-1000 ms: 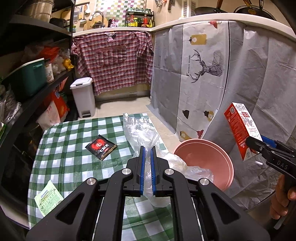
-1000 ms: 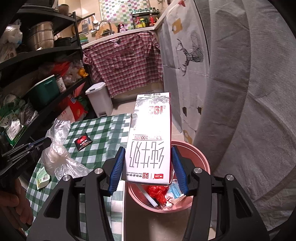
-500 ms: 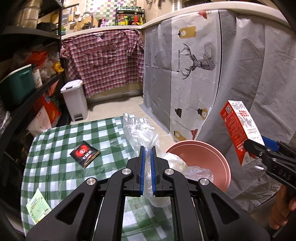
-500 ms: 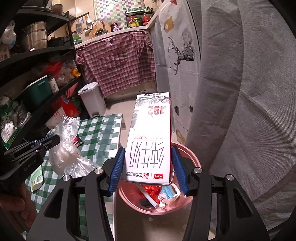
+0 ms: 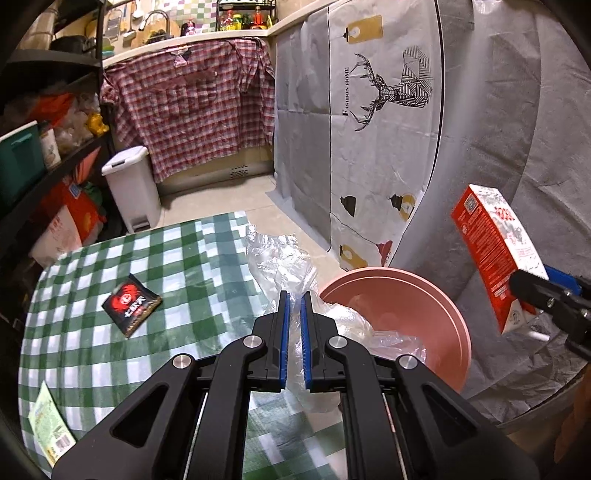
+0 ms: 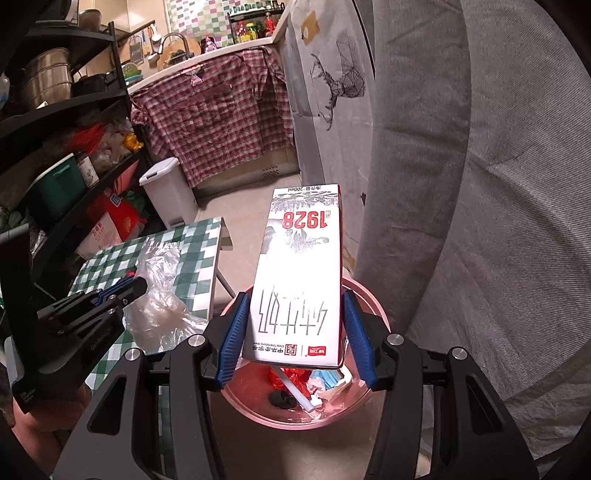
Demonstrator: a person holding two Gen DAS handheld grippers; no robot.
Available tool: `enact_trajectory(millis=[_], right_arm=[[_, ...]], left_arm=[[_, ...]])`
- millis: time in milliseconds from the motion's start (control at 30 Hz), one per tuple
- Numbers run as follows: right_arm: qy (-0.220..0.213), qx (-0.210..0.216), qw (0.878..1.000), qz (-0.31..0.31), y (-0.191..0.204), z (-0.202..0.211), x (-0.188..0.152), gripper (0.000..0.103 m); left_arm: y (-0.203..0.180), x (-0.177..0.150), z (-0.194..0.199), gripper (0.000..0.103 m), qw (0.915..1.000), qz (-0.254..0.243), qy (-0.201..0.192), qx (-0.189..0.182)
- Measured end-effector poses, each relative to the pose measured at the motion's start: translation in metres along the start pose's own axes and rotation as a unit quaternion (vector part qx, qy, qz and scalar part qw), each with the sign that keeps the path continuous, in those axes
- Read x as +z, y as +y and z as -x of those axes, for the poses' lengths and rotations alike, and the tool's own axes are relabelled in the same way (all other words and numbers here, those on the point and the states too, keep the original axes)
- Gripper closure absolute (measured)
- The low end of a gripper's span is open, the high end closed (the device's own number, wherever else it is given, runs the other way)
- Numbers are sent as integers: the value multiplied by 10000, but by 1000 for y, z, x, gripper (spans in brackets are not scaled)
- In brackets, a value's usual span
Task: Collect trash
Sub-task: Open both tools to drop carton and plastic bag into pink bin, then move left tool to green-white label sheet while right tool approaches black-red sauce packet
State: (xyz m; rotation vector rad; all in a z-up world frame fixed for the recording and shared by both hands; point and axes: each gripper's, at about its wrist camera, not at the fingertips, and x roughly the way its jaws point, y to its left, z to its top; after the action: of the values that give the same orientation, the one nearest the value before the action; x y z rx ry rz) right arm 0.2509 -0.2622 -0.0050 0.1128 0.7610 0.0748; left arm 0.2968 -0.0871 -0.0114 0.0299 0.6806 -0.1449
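We are looking at a lived-in home kitchen. A counter [image 5: 192, 37] is carrying a faucet [image 5: 157, 16], hanging utensils and a rack of bottles [image 5: 243, 18] against checkered tiles. Black shelving [image 6: 66, 107] is holding steel pots [image 6: 46, 81] and food bags, a white pedal bin [image 5: 133, 188] is standing on the floor, and a table with a green checked cloth [image 5: 184, 258] is sitting nearby.

Light: warm indoor light, moderately bright, dimmer on the shelves [image 6: 55, 122] at left.
Glare: the milk carton [image 6: 301, 273] face washes out white.
Distortion: strong fisheye bending, black corners.
Blur: slight smear on the checkered bench [image 5: 155, 280].
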Motion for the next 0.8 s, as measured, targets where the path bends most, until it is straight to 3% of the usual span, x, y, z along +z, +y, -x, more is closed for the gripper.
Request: enact_trajectory(millis=[267,300,333,367,800], right_arm=[[69,-17,10000,-57,-3,-9,0,51],[83,-39,9999,-62,-3,-11,1,47],[104,-54,9999,-56,-3,-12,1,36],[110,-64,9999,-44,-3,-13,0,34],[-53,-9,10000,-48,1,-5,1,36]], left_arm=[[-14,-1,-13,96,9999,-47,92,-106],[-14,-2,-14,94,9997,-22,144,-183],[-15,-3,-17,86,9991,8,251,-327],[-15,-4,-16,79,9990,-1,277,-361],[27,-1,17,77,9995,244,50,-210]])
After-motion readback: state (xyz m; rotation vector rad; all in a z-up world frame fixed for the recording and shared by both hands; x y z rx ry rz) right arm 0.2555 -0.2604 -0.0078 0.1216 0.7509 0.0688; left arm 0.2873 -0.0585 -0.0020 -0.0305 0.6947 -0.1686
